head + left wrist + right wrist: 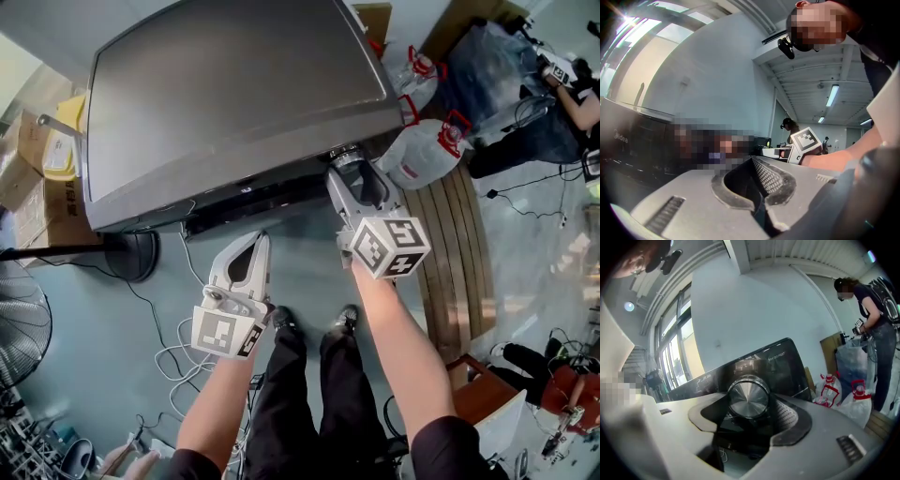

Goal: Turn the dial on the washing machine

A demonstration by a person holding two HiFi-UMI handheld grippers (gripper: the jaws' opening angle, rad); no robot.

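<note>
The washing machine [234, 94] fills the upper head view, its grey lid seen from above and a dark control panel [253, 199] along its front. A silver round dial [345, 153] sits at the panel's right end. My right gripper [348, 165] reaches onto it. In the right gripper view the dial [748, 397] fills the space between the jaws, and both pads appear to touch its sides. My left gripper [257, 244] hangs in the air in front of the panel, jaws shut and holding nothing. In the left gripper view the left gripper [753, 169] points past the machine.
Two clear water jugs [424, 155] with red handles stand right of the machine, beside a wooden pallet [459, 244]. A fan [19, 337] and cardboard boxes [28, 159] are on the left, and cables [178, 356] lie on the floor. Another person [562, 84] works at the far right.
</note>
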